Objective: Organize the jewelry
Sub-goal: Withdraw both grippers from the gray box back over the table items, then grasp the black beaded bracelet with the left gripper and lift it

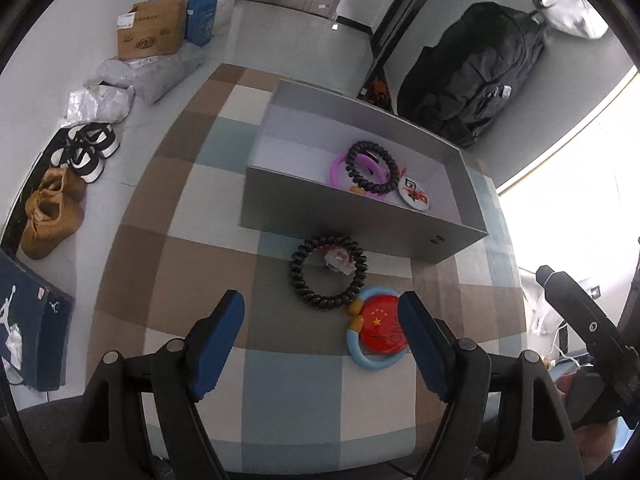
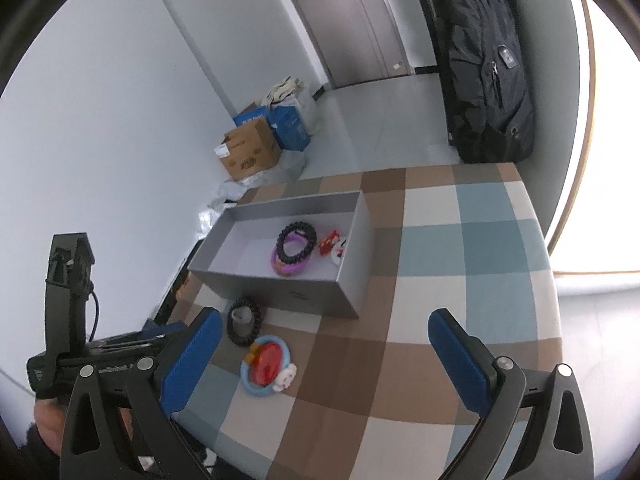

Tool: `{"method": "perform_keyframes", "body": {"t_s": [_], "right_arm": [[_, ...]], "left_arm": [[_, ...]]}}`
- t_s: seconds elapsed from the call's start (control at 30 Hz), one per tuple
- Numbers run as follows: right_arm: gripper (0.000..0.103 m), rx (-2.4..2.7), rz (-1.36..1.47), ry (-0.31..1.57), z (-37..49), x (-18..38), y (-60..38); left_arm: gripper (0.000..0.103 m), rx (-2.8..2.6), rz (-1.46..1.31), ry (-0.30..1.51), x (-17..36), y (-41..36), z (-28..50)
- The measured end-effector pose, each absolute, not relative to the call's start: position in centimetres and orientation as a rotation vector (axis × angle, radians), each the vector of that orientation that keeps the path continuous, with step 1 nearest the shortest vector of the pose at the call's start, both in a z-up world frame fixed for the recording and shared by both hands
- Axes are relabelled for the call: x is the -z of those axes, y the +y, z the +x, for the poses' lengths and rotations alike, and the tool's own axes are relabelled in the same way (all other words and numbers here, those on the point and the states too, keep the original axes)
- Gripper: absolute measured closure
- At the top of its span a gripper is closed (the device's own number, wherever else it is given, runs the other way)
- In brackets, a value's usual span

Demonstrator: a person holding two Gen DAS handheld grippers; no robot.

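A grey open box (image 1: pixel 352 216) (image 2: pixel 276 288) sits on the checked tablecloth. Inside it lie a black bead bracelet (image 1: pixel 372 166) (image 2: pixel 297 242) over a purple ring (image 1: pixel 339 172) (image 2: pixel 280 266) and a round white badge (image 1: pixel 414 194) (image 2: pixel 339 249). In front of the box lie a second black bead bracelet (image 1: pixel 328 272) (image 2: pixel 244 326), a clear clip (image 1: pixel 340 262) inside it, and a red star badge (image 1: pixel 380 328) (image 2: pixel 266 366) on a light blue ring (image 1: pixel 362 356) (image 2: pixel 256 386). My left gripper (image 1: pixel 322 340) is open just above them, nothing between its pads. My right gripper (image 2: pixel 324 358) is open and holds nothing.
Shoes (image 1: pixel 52 216), cardboard and blue boxes (image 1: pixel 152 30) (image 2: pixel 250 152) and plastic bags (image 1: pixel 116 98) line the floor at the left. A black backpack (image 1: pixel 472 80) (image 2: pixel 486 68) leans at the back right. The table's edge runs at the right by a bright window.
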State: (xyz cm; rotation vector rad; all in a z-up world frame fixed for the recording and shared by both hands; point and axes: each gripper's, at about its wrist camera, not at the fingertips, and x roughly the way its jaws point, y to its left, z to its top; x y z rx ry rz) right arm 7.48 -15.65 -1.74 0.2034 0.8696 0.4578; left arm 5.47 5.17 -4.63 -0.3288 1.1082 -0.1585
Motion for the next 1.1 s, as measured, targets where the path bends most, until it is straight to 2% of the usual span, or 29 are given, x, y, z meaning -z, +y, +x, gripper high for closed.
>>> {"method": "perform_keyframes", "body": {"t_s": [0.63,1.1], "right_arm": [[0.0,-0.453,0.158,0.922,7.2,2.9,-15.3],[0.0,-0.45,0.141,0.93,7.1,3.0,-15.3]], "left_arm": [[0.028,0.064,-0.192,1.159,6.4,3.3,7.2],[0.028,0.013,-0.22,1.156,6.6,3.6,7.9]]}}
